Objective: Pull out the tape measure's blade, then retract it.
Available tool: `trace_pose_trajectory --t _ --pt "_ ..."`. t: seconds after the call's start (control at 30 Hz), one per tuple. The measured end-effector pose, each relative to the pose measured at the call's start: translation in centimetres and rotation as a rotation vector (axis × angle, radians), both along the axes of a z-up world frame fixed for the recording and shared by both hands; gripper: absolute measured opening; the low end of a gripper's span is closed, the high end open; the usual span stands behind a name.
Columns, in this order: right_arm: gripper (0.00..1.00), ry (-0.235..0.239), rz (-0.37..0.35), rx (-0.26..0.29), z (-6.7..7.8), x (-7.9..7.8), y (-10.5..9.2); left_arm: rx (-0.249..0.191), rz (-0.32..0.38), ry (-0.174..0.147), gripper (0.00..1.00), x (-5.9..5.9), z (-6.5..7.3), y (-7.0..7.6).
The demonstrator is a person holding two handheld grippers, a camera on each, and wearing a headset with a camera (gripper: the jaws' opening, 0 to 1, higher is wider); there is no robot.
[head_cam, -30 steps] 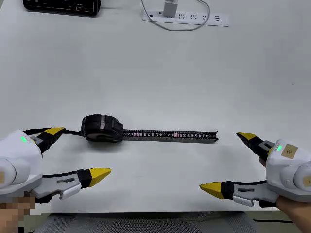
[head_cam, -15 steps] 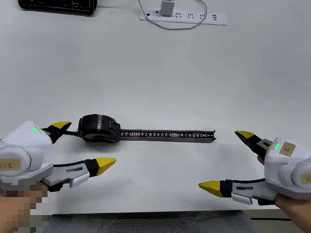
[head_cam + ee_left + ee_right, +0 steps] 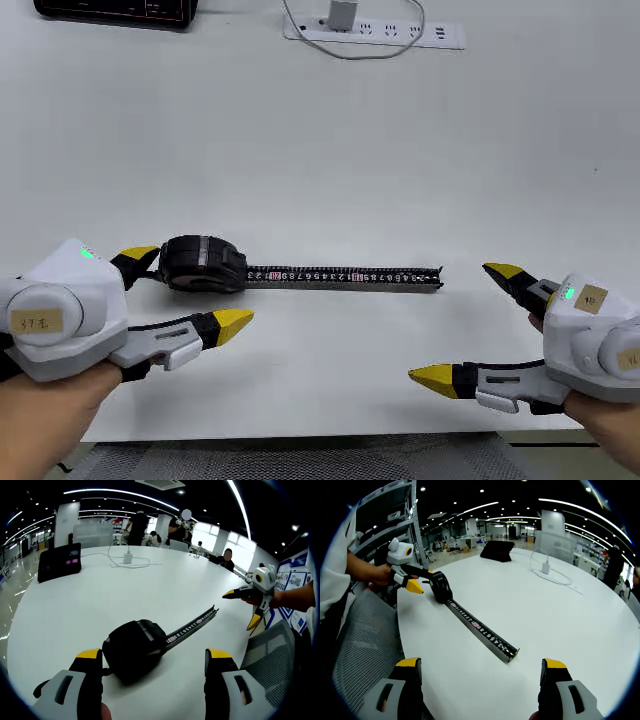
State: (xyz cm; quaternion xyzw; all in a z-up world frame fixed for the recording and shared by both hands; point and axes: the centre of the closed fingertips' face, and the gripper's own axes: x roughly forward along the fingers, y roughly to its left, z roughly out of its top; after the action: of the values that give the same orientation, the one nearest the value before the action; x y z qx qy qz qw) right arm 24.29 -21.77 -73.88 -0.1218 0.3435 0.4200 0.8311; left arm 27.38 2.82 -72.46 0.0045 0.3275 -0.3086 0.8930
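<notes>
Blade drawn out, left gripper now at the case.

On the white counter [image 3: 320, 150], the left gripper [image 3: 188, 288] has advanced over the last second from the near left corner, and its spread, empty jaws now flank the tape measure [image 3: 203, 264], which lies unmoved near the front edge, left of centre. The right gripper [image 3: 465, 324] holds position beyond the blade's hook, jaws apart and carrying nothing. The blade [image 3: 345, 276] remains extended rightward, flat on the counter. In my judgement the pull-out is complete and retraction is being set up. Black numerals with red marks run along the blade. The small gripper labels [image 3: 38, 321] are illegible, and no brand is readable.
</notes>
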Motion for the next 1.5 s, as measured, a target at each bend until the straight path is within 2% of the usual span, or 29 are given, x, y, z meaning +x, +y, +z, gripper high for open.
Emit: trace_pose_trajectory --t 0.2,0.3,0.47,0.57,0.73,0.8,0.9,1.03,1.13,1.23,1.5 --pt "0.98 -0.001 0.003 0.0 -0.1 0.1 0.0 -0.003 0.024 0.001 0.81 0.1 0.0 0.0" --pt "0.97 0.0 0.007 -0.003 -0.1 0.2 0.0 -0.023 0.058 0.004 0.82 0.3 0.1 0.0" --pt "0.93 0.005 0.017 -0.009 -0.1 0.6 -0.1 -0.004 0.091 -0.008 0.82 0.5 -0.2 -0.2" --pt "0.92 0.002 0.023 -0.01 0.0 1.0 -0.1 -0.019 0.144 0.0 0.82 1.0 -0.2 -0.1" --pt "0.91 -0.002 0.032 -0.016 0.1 1.5 -0.1 0.002 0.189 0.006 0.81 1.4 -0.7 -0.1" --pt "0.9 -0.002 0.033 -0.017 0.1 1.7 -0.2 -0.009 0.216 0.013 0.81 1.5 -0.8 -0.1" --pt "0.9 -0.005 0.035 -0.017 0.2 2.0 -0.3 -0.02 0.257 0.018 0.8 1.8 -0.8 0.0" --pt "0.89 -0.008 0.038 -0.02 0.2 2.4 -0.3 -0.001 0.281 0.017 0.77 1.9 -0.9 0.1" --pt "0.88 -0.01 0.04 -0.023 0.2 2.6 -0.3 -0.007 0.315 0.031 0.75 2.0 -1.1 0.2" --pt "0.87 -0.009 0.043 -0.022 0.2 2.8 -0.3 0.011 0.327 0.027 0.74 2.1 -1.2 0.3" --pt "0.84 -0.012 0.054 -0.031 0.3 3.2 -0.3 0.011 0.373 0.042 0.68 2.6 -1.7 0.8"
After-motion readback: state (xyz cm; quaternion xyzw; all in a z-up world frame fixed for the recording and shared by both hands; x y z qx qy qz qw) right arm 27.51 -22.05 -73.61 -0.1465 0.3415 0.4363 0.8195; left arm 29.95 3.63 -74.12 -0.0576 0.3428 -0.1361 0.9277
